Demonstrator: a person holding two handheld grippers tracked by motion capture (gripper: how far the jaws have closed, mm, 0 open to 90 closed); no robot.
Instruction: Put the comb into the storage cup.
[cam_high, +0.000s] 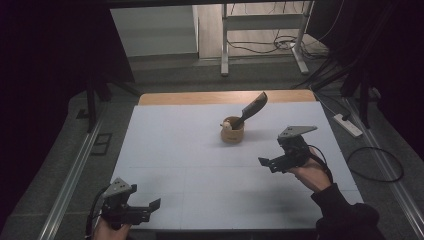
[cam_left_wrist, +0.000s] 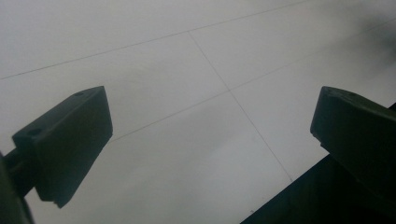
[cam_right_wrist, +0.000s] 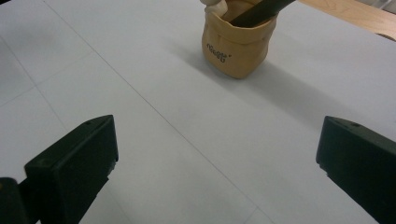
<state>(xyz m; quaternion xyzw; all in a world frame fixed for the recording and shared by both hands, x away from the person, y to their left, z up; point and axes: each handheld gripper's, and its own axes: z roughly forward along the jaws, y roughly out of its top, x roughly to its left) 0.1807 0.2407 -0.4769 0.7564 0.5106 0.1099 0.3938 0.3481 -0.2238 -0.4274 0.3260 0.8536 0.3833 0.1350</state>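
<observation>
While the tan cup (cam_high: 233, 131) stands near the far middle of the white surface (cam_high: 190, 165), a dark knife-like tool (cam_high: 251, 110) leans out of it to the right. Well short of it hangs the right gripper (cam_high: 272, 163), fingers wide and empty. At the near left edge, the left gripper (cam_high: 150, 207) also gapes wide.
</observation>
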